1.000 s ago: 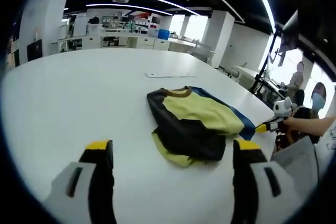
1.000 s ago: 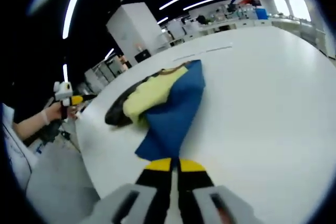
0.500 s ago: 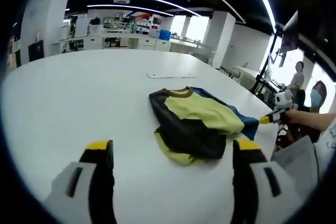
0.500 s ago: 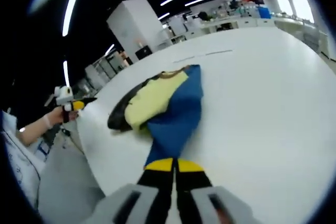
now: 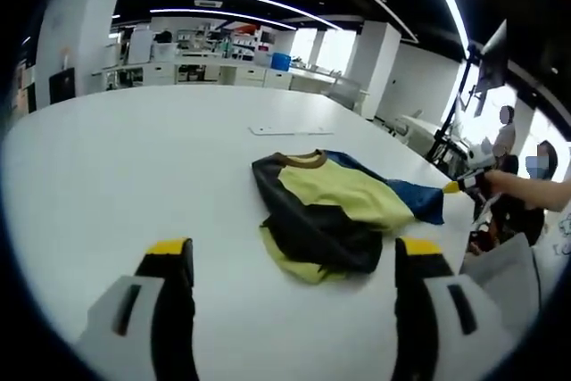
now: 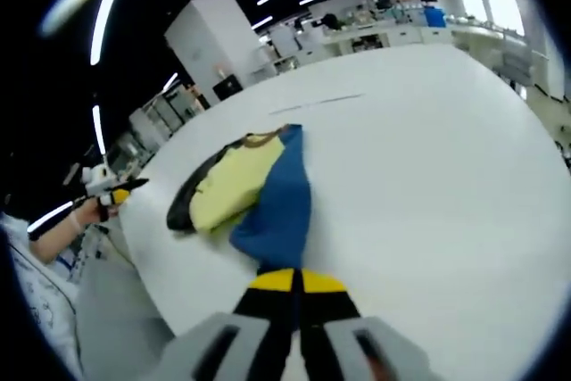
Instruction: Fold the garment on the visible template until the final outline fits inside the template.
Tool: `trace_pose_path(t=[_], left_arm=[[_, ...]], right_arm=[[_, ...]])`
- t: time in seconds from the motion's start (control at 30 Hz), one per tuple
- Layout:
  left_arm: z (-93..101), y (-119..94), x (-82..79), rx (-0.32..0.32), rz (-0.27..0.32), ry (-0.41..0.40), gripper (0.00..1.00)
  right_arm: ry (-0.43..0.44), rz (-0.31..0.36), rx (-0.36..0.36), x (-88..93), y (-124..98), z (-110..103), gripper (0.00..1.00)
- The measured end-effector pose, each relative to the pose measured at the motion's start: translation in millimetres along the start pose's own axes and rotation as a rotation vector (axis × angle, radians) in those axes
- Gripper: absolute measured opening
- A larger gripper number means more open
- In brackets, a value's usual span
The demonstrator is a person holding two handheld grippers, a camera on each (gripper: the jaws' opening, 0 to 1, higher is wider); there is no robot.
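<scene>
A crumpled garment (image 5: pixel 330 211) in yellow, black and blue, with a brown collar, lies on the white table (image 5: pixel 134 158). My left gripper (image 5: pixel 294 249) hangs open a little short of it, with nothing between its yellow-tipped fingers. My right gripper (image 6: pixel 290 281) is shut on the garment's blue part (image 6: pixel 277 216), near the table's edge. In the left gripper view the right gripper (image 5: pixel 457 186) comes in from the right, pulling the blue corner (image 5: pixel 424 202) out sideways. In the right gripper view the garment (image 6: pixel 227 189) lies ahead, and the left gripper (image 6: pixel 118 194) shows far left in a person's hand.
A thin grey strip (image 5: pixel 287 129) lies on the table beyond the garment, and also appears as a strip (image 6: pixel 317 102) in the right gripper view. Two people (image 5: pixel 522 153) stand past the table's right edge. Benches and shelves (image 5: pixel 214 64) line the far wall.
My right gripper, still shut on the blue fabric, has risen slightly and drawn the blue corner further out from the garment. My left gripper has stayed put and open.
</scene>
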State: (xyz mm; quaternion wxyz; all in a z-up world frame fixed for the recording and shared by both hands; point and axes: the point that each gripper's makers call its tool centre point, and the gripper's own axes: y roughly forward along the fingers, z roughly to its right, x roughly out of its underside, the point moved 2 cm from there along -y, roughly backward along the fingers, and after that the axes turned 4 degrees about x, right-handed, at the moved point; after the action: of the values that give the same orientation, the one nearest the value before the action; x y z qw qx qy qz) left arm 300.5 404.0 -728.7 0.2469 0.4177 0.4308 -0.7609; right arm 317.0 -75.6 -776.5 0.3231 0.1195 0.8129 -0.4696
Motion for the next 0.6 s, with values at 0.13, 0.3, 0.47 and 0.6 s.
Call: trace_pose_path(t=[0.13, 0.3, 0.47, 0.6], left_arm=[[1.0, 3, 0.5, 0.006, -0.009, 0.004, 0.91], [4.6, 7, 2.5, 0.005, -0.020, 0.003, 0.90], [8.3, 11, 1.1, 0.003, -0.025, -0.001, 0.90], [11.3, 13, -1.3, -0.001, -0.019, -0.006, 0.90]], right_arm=[[-0.002, -0.013, 0.027, -2.2, -5, 18, 0.00], [0.000, -0.036, 0.059, -4.4, -8, 40, 0.00], [-0.010, -0.063, 0.084, -6.8, -9, 52, 0.00], [-0.027, -0.088, 0.097, -17.1, -4, 67, 0.00]])
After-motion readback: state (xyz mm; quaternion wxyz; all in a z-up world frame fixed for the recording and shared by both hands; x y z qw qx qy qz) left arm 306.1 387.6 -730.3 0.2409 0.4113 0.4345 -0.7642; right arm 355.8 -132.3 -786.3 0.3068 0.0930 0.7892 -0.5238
